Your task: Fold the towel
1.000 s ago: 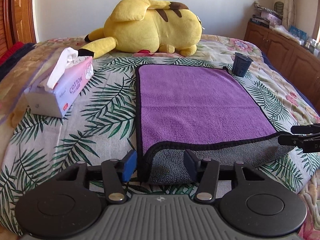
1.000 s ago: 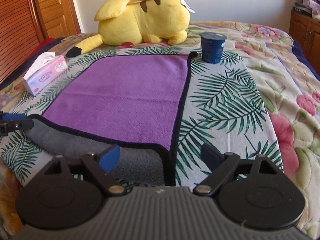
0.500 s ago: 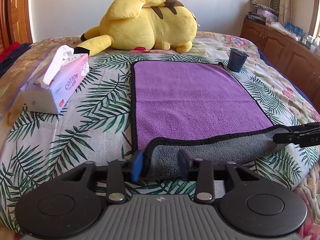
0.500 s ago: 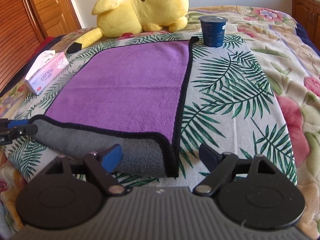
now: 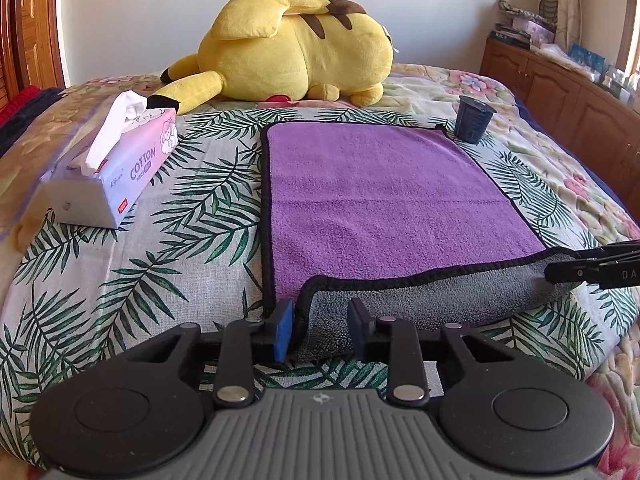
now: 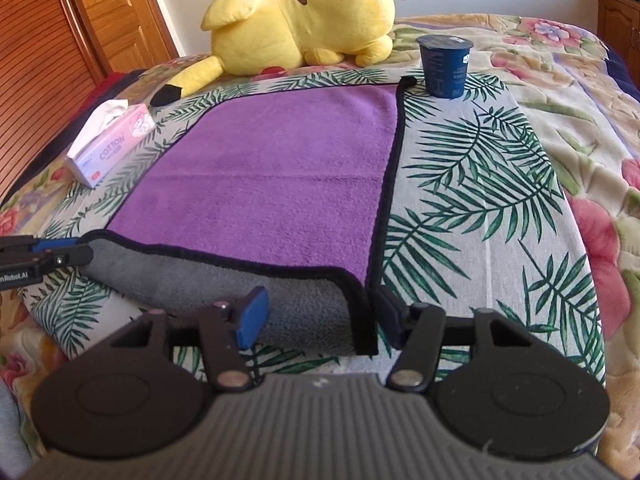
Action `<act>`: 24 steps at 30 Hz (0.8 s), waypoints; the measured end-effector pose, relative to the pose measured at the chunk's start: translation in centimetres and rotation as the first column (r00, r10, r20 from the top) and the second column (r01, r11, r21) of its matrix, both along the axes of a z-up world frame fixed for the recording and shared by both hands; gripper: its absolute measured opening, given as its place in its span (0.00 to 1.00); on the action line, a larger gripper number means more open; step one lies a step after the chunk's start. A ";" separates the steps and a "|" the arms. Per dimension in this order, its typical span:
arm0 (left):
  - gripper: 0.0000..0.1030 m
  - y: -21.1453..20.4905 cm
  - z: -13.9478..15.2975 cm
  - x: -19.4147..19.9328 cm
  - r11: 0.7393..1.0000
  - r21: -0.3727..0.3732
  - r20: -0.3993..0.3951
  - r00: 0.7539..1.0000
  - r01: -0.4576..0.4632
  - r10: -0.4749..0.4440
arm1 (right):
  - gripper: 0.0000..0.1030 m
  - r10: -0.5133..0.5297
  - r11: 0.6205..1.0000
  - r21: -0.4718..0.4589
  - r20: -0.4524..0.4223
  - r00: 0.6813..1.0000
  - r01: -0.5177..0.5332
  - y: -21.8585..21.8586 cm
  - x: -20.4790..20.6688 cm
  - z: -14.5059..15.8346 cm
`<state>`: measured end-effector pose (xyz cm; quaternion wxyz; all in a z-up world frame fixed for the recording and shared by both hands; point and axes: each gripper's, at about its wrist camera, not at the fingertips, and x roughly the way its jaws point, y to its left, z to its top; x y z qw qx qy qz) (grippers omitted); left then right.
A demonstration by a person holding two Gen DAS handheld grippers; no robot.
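A purple towel [image 5: 372, 196] with a black hem and grey underside lies flat on the bed; its near edge is rolled over, grey side up [image 5: 432, 300]. It also shows in the right wrist view [image 6: 272, 168]. My left gripper [image 5: 320, 330] is partly closed around the towel's near left corner, fingers on both sides of the fold. My right gripper [image 6: 320, 316] straddles the near right corner, jaws narrowed around the grey fold. Each gripper's tips show at the edge of the other view.
A yellow plush toy [image 5: 296, 48] lies at the far end of the bed. A tissue box [image 5: 112, 168] sits left of the towel. A dark blue cup [image 6: 444, 64] stands at the towel's far right corner. Wooden cabinets [image 5: 560, 92] line the right wall.
Both grippers moved forward onto the towel's near corners and their jaws narrowed around the rolled grey edge. The towel's edge has lifted slightly.
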<state>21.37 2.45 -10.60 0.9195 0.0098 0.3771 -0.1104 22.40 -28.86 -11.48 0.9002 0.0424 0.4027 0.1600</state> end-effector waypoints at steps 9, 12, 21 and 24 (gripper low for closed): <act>0.03 -0.3 -0.3 -0.1 1.000 0.011 0.004 1.000 0.008 -0.008 | 0.27 0.021 1.000 -0.003 0.009 1.000 -0.021 0.3 -0.1 0.2; 0.00 -0.3 -0.2 -0.2 1.000 0.013 0.012 1.000 0.010 -0.010 | 0.21 0.024 1.000 -0.007 0.012 1.000 -0.024 0.4 -0.2 0.2; 0.00 0.0 0.1 -0.3 1.000 -0.003 0.034 0.999 0.000 0.000 | 0.08 0.033 0.999 0.001 0.030 0.999 -0.034 0.3 -0.3 0.2; 0.00 -0.1 0.1 -0.3 1.000 -0.003 0.036 0.999 0.000 0.000 | 0.05 0.037 0.999 0.012 0.034 0.999 -0.038 0.3 -0.4 0.3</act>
